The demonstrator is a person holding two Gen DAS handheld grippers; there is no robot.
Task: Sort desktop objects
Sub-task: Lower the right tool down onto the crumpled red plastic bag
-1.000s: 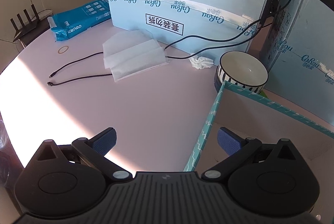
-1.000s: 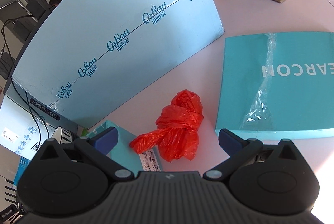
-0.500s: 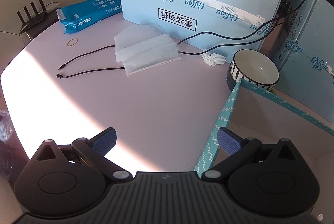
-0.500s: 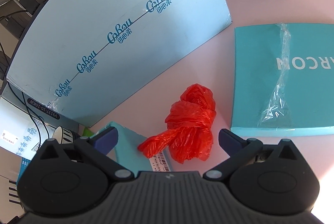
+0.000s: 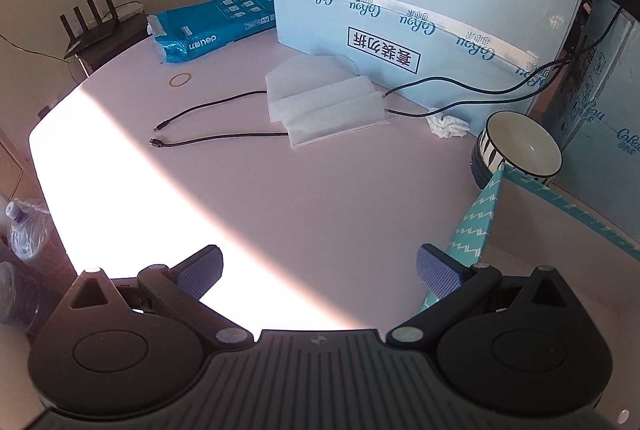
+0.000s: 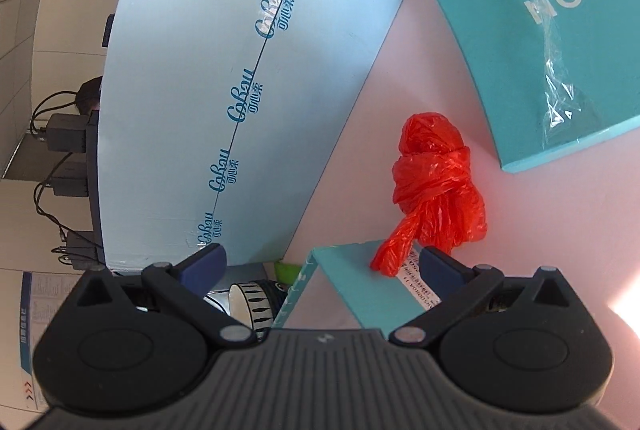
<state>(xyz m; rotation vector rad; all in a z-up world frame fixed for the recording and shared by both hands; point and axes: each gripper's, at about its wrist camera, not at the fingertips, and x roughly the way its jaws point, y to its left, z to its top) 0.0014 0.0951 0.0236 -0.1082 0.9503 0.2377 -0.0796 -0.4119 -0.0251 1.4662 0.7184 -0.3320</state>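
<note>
Both tongs gape, holding nothing — left tongs (image 5: 318,268) hang over bare surface (image 5: 280,197) beside the teal box (image 5: 476,226); right tongs (image 6: 322,264) hover near the red bag (image 6: 436,185), whose tail drapes the box's edge — probably the next pick

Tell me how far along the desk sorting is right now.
Nothing looks sorted yet. Both the left gripper and the right gripper are open and empty. Left to do: the red plastic bag, crumpled tissue, white folded sheets, black cables and rubber band lie loose on the table.
</note>
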